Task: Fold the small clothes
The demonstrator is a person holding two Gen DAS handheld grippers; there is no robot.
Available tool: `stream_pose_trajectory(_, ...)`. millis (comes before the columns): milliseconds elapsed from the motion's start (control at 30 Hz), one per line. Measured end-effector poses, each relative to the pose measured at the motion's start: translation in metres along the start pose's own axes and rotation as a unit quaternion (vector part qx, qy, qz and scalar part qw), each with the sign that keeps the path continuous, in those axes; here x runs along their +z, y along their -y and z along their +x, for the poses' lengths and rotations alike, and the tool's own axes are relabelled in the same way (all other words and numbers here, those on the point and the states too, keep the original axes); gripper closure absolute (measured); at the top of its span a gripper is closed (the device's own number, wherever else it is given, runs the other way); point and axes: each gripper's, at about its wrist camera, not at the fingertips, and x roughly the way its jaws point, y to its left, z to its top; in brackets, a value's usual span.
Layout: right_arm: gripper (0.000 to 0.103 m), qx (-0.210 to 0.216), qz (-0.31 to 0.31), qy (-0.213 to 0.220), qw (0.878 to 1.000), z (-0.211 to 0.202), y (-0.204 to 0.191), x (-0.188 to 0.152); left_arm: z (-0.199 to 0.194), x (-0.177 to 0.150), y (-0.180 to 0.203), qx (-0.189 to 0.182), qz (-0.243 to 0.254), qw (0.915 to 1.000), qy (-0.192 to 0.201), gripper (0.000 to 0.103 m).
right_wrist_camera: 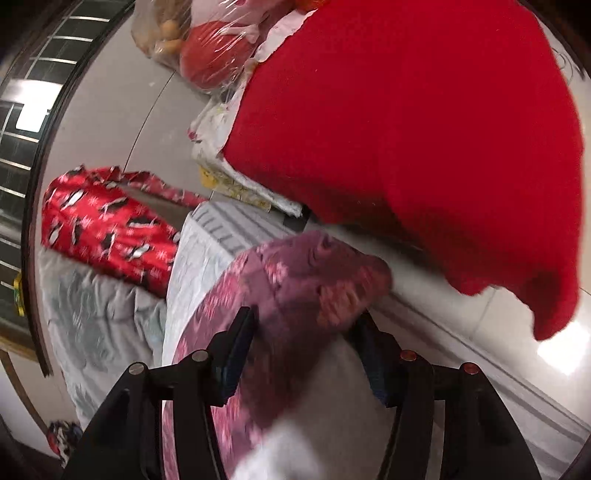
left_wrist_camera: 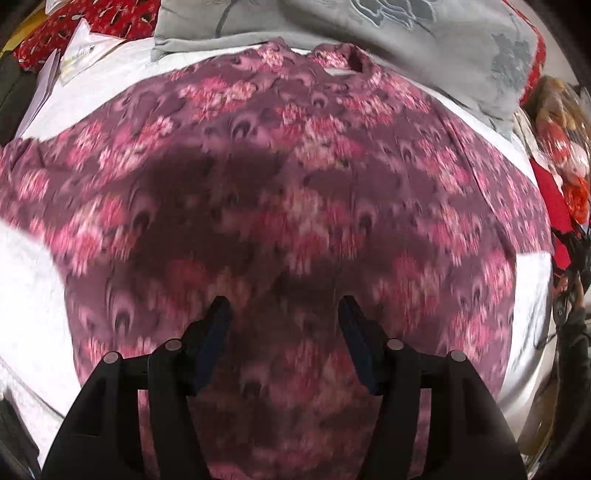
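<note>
Where the left camera looks almost straight down, shows a purple flowered shirt (left_wrist_camera: 295, 166) spread flat over a white bed (left_wrist_camera: 29, 295), collar end far up by a grey pillow (left_wrist_camera: 406, 48). Hanging just over the shirt's lower part: the left claw (left_wrist_camera: 283, 302), fingers half spread, nothing between them, dark shadow underneath. White papers (left_wrist_camera: 85, 51) up in the left corner, beside a red patterned cloth (left_wrist_camera: 92, 26).

From the right camera, only one end of the same shirt (right_wrist_camera: 295, 280), bunched and raised at the bed's (right_wrist_camera: 192, 258) edge. Right claw (right_wrist_camera: 304, 315) half spread too, with that blurry bunch of cloth sitting between the fingers. Not squeezed, as far as the blur lets on.

Only seen from this side: a big plain red cloth (right_wrist_camera: 424, 129) filling the top right and hiding whatever lies under it. A clear plastic bag (right_wrist_camera: 207, 48) with red and orange stuff, down on the pale floor (right_wrist_camera: 122, 110). A red cloth with black-and-white shapes (right_wrist_camera: 107, 229) lying on a grey blanket (right_wrist_camera: 96, 317). Window bars (right_wrist_camera: 22, 110) along the left edge.
</note>
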Motion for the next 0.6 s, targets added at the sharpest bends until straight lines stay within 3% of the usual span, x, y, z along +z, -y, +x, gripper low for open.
stream_pose_trajectory(67,0.070,0.028,-0.009,0.017,0.999,-0.003,-0.004,0.008,0.002,0.013,-0.005,0.000,-0.011,0.9999,0.009,0.043)
stream_pose_trajectory(100,0.093,0.032,-0.016,0.022,0.999,-0.005,-0.008,0.011,0.003,0.018,-0.008,-0.001,-0.017,0.9998,0.012,0.043)
stream_pose_trajectory(167,0.096,0.034,-0.047,0.058,0.997,-0.022,-0.022,0.015,0.006,0.026,-0.019,-0.007,-0.038,0.9991,0.017,0.043)
stream_pose_trajectory(300,0.097,0.035,-0.109,0.069,0.991,-0.041,-0.054,0.008,0.016,0.030,-0.042,-0.029,-0.081,0.9962,0.014,0.042)
stream_pose_trajectory(400,0.097,0.064,-0.165,0.050,0.983,-0.051,-0.089,-0.016,0.011,0.028,-0.050,-0.048,-0.089,0.9947,0.018,0.041)
stream_pose_trajectory(600,0.097,0.122,-0.249,-0.034,0.960,-0.040,-0.167,-0.111,-0.004,0.017,-0.082,-0.088,-0.100,0.9909,0.017,0.041)
